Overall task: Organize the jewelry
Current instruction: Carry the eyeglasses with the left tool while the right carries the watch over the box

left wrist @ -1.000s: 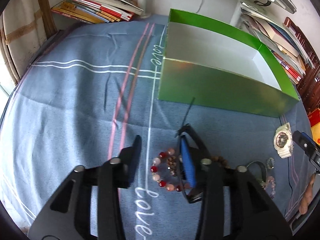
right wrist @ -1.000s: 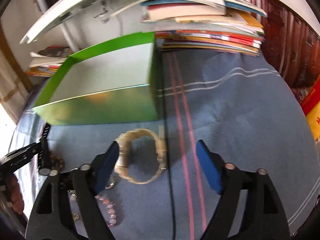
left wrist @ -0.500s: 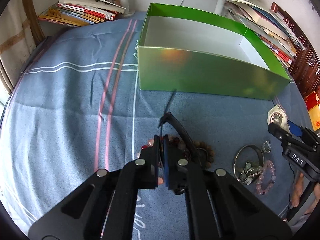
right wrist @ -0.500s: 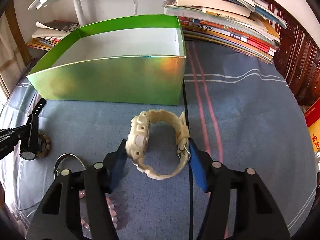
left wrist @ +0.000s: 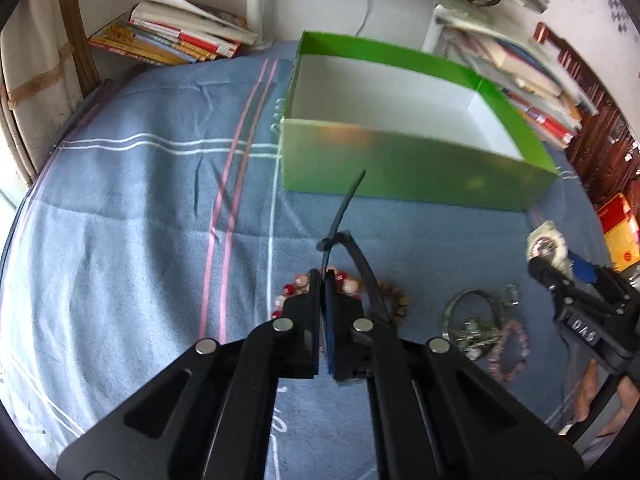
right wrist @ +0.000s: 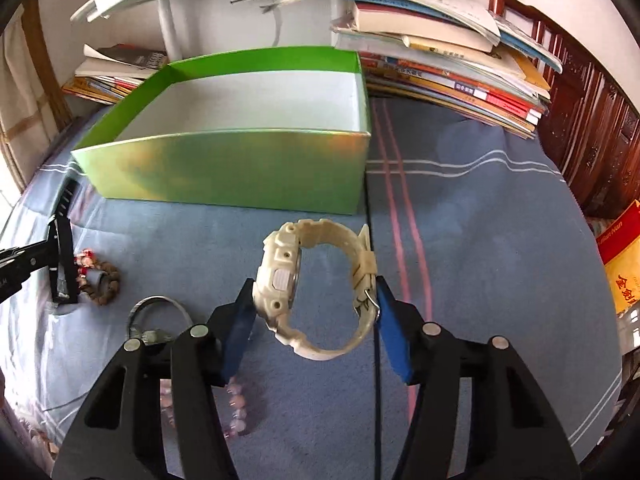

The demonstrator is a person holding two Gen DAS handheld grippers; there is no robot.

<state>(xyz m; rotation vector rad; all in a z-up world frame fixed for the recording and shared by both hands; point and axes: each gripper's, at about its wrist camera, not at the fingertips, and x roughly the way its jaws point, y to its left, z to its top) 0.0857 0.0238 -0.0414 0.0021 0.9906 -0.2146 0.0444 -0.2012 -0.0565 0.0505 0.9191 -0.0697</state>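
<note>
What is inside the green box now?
The green box shows only bare white floor and walls, no jewelry. Its front wall hides the nearest strip of floor in both views.

Left black two-finger gripper (left wrist: 324,280) pinched tight on a black strap (left wrist: 344,216); right black gripper (right wrist: 316,300) clamps a cream watch (right wrist: 280,276).

Green box (right wrist: 240,168), cream watch (right wrist: 280,276), blue pink-and-white-striped cloth (left wrist: 120,208)

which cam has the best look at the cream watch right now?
Right wrist. The cream watch sits centre frame, held on edge between the right gripper pads, with case, strap and buckle all sharp. In the left wrist view it is only a small blurred shape at the right edge, partly behind the right gripper.
</note>
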